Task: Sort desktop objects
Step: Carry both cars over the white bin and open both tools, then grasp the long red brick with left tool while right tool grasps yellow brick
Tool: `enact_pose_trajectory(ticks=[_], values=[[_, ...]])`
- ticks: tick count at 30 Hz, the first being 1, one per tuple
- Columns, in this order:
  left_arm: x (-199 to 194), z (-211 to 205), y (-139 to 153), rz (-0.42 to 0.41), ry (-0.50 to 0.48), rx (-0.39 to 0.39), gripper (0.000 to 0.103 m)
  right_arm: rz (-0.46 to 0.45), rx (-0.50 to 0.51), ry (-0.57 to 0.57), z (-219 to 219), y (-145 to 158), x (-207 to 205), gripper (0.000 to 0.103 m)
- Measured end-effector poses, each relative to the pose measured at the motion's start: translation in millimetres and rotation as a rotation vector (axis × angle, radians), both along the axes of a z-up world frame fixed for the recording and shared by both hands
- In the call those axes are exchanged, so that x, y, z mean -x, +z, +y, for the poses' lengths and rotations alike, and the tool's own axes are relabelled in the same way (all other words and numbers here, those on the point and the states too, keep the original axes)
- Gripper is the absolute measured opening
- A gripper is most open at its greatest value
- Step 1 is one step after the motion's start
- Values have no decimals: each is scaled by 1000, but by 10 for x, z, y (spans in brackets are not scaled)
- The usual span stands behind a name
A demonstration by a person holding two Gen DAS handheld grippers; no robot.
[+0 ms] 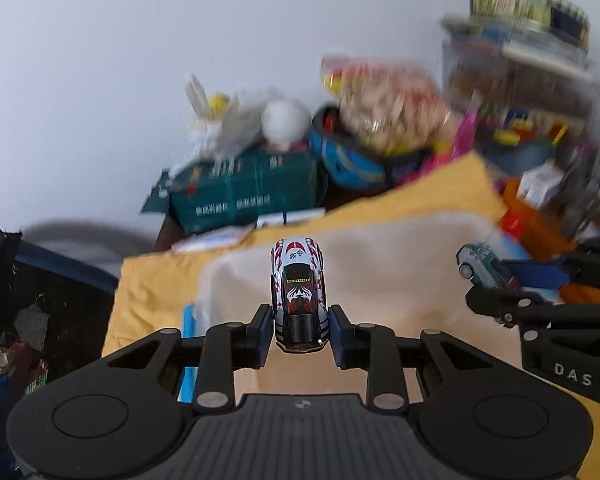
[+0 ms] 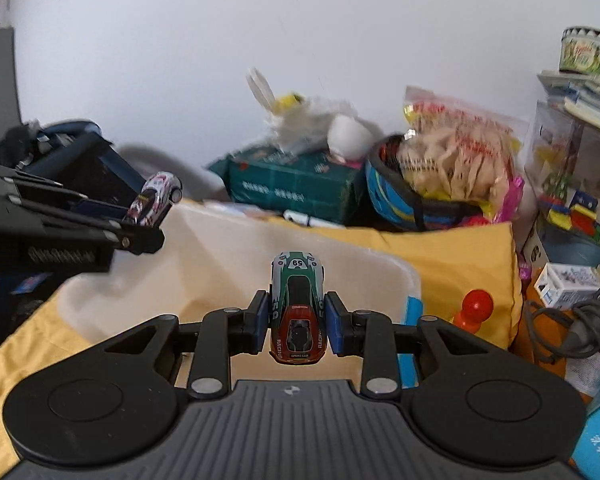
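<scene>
My left gripper (image 1: 300, 330) is shut on a white, red and black toy car (image 1: 299, 292), held above a translucent plastic bin (image 1: 400, 264). My right gripper (image 2: 297, 326) is shut on a green, red and white toy car numbered 59 (image 2: 297, 304), held above the same bin (image 2: 228, 248). Each gripper shows in the other's view: the right one with the green car (image 1: 480, 266) at the right edge, the left one with the white car (image 2: 154, 198) at the left edge. The bin sits on a yellow cloth (image 2: 460, 256).
Behind the bin stand a green box (image 2: 296, 188) with a white plush toy (image 2: 312, 124), a blue bowl (image 2: 396, 200) with a snack bag (image 2: 456, 152), and stacked clutter at the right (image 2: 580, 160). A dark basket (image 1: 40, 300) is on the left. A red knob (image 2: 476, 306) lies at the right.
</scene>
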State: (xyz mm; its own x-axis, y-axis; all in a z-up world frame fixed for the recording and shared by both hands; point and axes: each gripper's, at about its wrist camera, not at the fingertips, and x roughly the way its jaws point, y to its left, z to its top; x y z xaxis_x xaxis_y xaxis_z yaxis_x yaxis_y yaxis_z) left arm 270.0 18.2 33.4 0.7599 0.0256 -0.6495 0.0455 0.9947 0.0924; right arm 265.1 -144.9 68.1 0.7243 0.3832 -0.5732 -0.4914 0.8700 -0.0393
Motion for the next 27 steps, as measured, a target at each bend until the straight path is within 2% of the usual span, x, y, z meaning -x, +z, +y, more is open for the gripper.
enact_pose_trajectory(ticks=[2, 4, 6, 12, 16, 19, 25, 27], values=[[-63, 7, -117, 40, 2, 10, 35, 29, 23, -11, 56, -112, -36, 36], [-41, 24, -166, 52, 4, 15, 47, 42, 44, -27, 89, -221, -48, 47], [45, 18, -128, 20, 3, 2, 55, 47, 40, -30, 92, -247, -25, 47], [509, 53, 103, -51, 9, 72, 63, 20, -36, -29, -122, -59, 159, 48], [939, 9, 101, -61, 3, 99, 66, -4, -79, 30, -269, 19, 448, 53], [1226, -51, -23, -21, -4, 97, 70, -15, -49, 110, -281, -6, 729, 54], [1647, -253, -628, 145, -29, 26, 70, 125, -11, 181, -334, -383, 1067, 58], [1729, -315, -788, 195, -54, 28, 70, 174, 10, 188, -355, -556, 1131, 58]])
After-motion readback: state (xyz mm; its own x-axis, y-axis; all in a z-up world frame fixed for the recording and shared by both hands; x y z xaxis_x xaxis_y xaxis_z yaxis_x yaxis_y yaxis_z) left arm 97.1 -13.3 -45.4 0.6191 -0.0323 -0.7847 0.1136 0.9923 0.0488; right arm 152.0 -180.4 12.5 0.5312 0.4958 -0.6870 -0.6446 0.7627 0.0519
